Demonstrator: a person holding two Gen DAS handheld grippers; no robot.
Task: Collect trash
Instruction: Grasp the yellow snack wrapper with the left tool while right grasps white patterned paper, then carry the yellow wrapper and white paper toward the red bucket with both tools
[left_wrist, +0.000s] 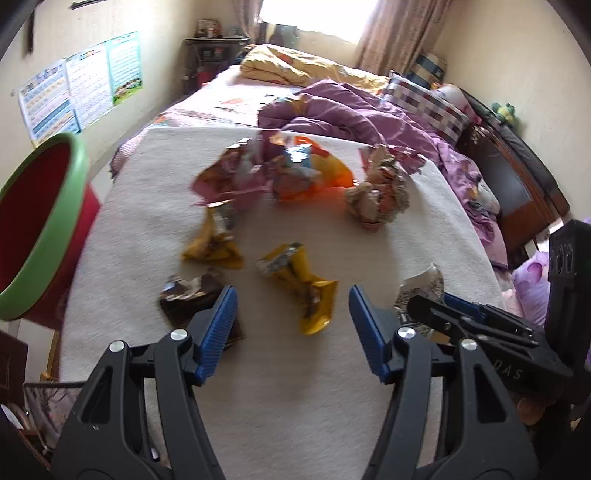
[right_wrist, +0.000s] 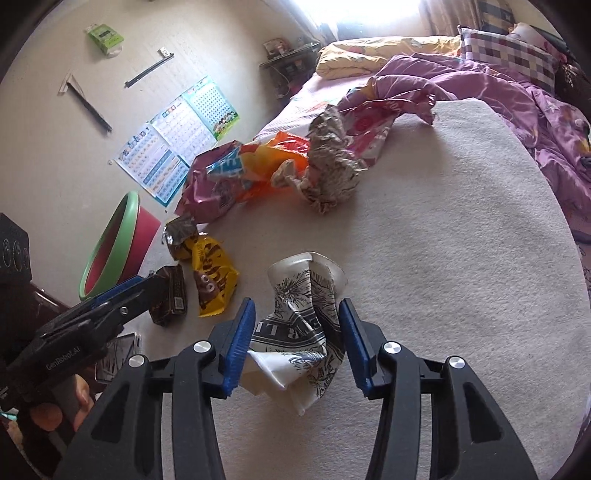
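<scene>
Trash lies on a white mat (left_wrist: 280, 398) on the bed. My left gripper (left_wrist: 291, 314) is open, its jaws either side of a yellow wrapper (left_wrist: 301, 284). A brown wrapper (left_wrist: 192, 299) lies by its left finger. My right gripper (right_wrist: 297, 332) is open around a crushed white paper cup with black print (right_wrist: 310, 314); whether the pads touch it I cannot tell. The cup also shows in the left wrist view (left_wrist: 421, 291). Farther back lie a second yellow wrapper (left_wrist: 214, 247), pink and orange bags (left_wrist: 280, 173) and a crumpled paper ball (left_wrist: 380, 192). A red bin with a green rim (left_wrist: 37, 229) stands left of the bed.
A purple quilt (left_wrist: 362, 114), a yellow blanket (left_wrist: 295, 66) and a checked pillow (left_wrist: 424, 99) lie at the far end of the bed. A dark wooden headboard (left_wrist: 517, 177) runs along the right. Posters (left_wrist: 81, 81) hang on the left wall.
</scene>
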